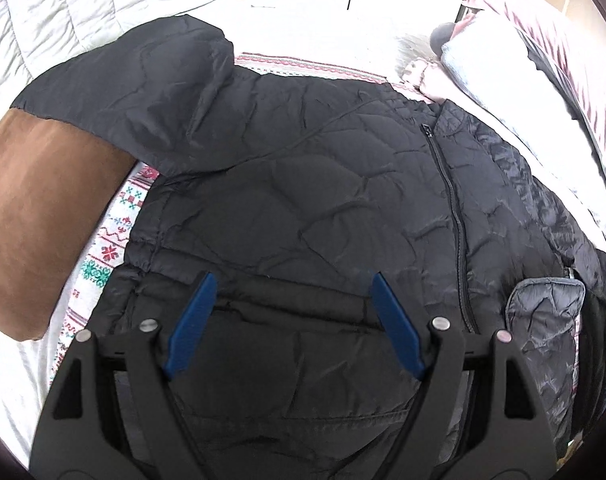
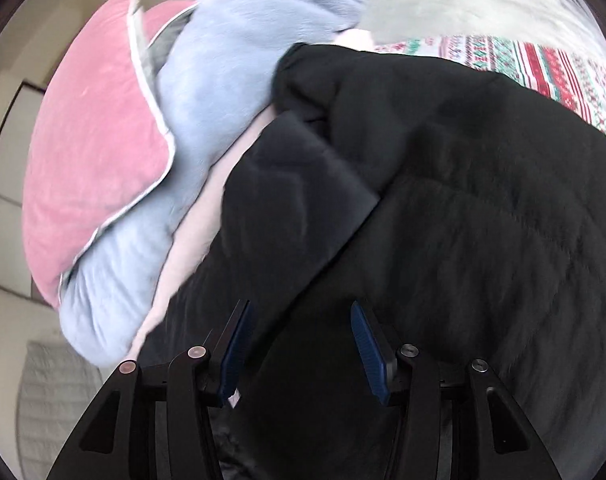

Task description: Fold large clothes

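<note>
A black quilted jacket (image 1: 311,184) lies spread on a bed, zipper (image 1: 451,200) closed, one sleeve (image 1: 143,96) stretched to the upper left. My left gripper (image 1: 293,280) is open, blue pads apart, just above the jacket's lower body near a pocket seam. In the right wrist view the same jacket (image 2: 443,184) fills the frame, blurred. My right gripper (image 2: 299,308) is open over the jacket's dark fabric, holding nothing that I can see.
A brown cushion (image 1: 35,216) lies at the left. A patterned blanket (image 1: 115,224) lies under the jacket. A pink pillow (image 2: 91,136) and a pale blue plush blanket (image 2: 207,92) are piled beside the jacket. A white quilt (image 1: 55,12) lies behind.
</note>
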